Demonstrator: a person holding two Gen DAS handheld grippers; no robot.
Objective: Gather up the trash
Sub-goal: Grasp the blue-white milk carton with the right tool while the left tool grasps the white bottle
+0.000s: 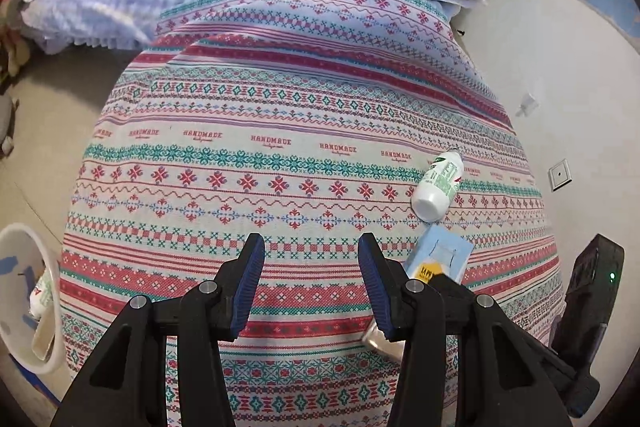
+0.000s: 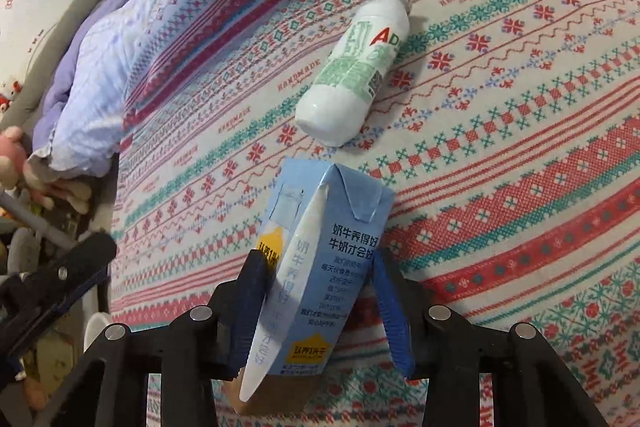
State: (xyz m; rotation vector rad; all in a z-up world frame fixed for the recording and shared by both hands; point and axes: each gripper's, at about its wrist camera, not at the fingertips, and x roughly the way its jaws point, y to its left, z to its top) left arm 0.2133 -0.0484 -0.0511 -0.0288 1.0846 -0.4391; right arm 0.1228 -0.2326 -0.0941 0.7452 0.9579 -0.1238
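Right gripper [image 2: 318,263] pinching milk carton [image 2: 320,247]; left gripper [image 1: 311,259] spread, empty; bottle [image 2: 354,75] near bedspread [image 1: 280,107] edge.

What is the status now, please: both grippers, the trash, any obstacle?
Right gripper shut on blue milk carton. Left gripper open, empty, above bedspread. White bottle lying beyond carton, untouched. Nothing in the way.

A patterned bed cover [image 1: 280,155] carries a white bottle [image 2: 354,75] lying on its side.
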